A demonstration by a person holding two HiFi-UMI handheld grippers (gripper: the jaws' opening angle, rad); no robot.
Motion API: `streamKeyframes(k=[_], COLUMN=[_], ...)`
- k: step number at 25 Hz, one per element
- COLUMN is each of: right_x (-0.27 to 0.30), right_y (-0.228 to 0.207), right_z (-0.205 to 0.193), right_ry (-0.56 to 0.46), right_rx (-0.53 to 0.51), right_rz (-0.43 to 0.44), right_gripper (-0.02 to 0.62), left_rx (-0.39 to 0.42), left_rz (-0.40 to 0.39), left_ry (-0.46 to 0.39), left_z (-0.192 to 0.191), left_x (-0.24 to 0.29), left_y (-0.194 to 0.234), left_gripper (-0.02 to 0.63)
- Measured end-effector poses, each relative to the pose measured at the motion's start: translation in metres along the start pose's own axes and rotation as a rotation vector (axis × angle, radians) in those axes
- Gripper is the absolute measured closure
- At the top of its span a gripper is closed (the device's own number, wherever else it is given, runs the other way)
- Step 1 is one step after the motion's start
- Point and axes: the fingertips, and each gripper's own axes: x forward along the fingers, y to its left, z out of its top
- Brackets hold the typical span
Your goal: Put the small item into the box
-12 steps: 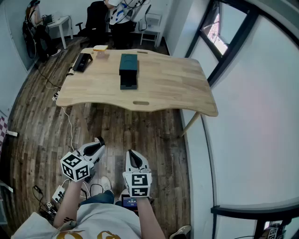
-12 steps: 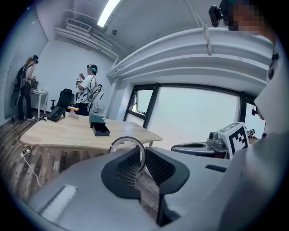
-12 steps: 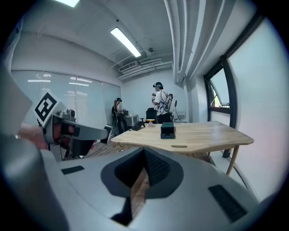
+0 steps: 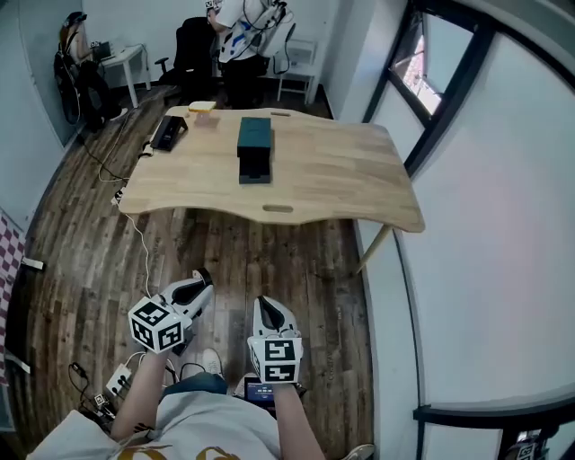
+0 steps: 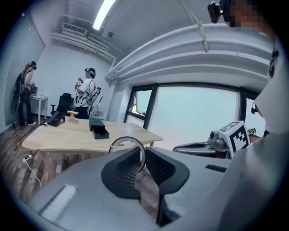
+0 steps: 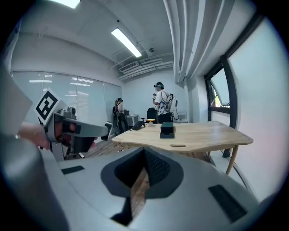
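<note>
Shifted since half a second ago: both grippers sit slightly lower and further right in the head view, and the table's near edge has also dropped a little in that view. The box lies on the table as before.

Item 1. Left gripper (image 4: 199,280): low in the head view, over the wooden floor (image 4: 81,252), well short of the table. Its jaws are drawn narrow and clamp a thin silver ring (image 5: 126,138). The ring's upper arc rises above the jaw tips.

Item 2. Right gripper (image 4: 269,307): just beside the left gripper, at its 3 o'clock. Its jaws are all but together, with only a sliver of floor showing through and nothing between them.

Item 3. Box (image 4: 254,144): dark green, oblong, resting on the table at 12 o'clock from the grippers, well apart from both. Its near end looks open, like a shallow tray.

Item 4. Table (image 4: 341,180): pale wood, with a wavy near edge.

Item 5. Black flat device (image 4: 168,132): on the table at 10 o'clock from the box.

Item 6. Small yellow object (image 4: 202,106): on the table at 11 o'clock from the box, kind not legible.

Item 7. Person (image 4: 241,27): standing beyond the table's far edge.

Item 8. White cable (image 4: 144,247): trailing across the floor below the table's left end.
</note>
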Motion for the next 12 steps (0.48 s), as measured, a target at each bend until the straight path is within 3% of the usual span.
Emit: streamKeyframes(k=[12], right_x=[0.033], right_y=[-0.04], right_z=[0.016], right_ry=[-0.001], right_rx=[0.0], right_rz=[0.002], right_gripper=[0.591], left_rx=[-0.001], left_rz=[0.04], left_ry=[-0.005], left_z=[0.017], left_x=[0.04], left_y=[0.034], left_gripper=[0.568])
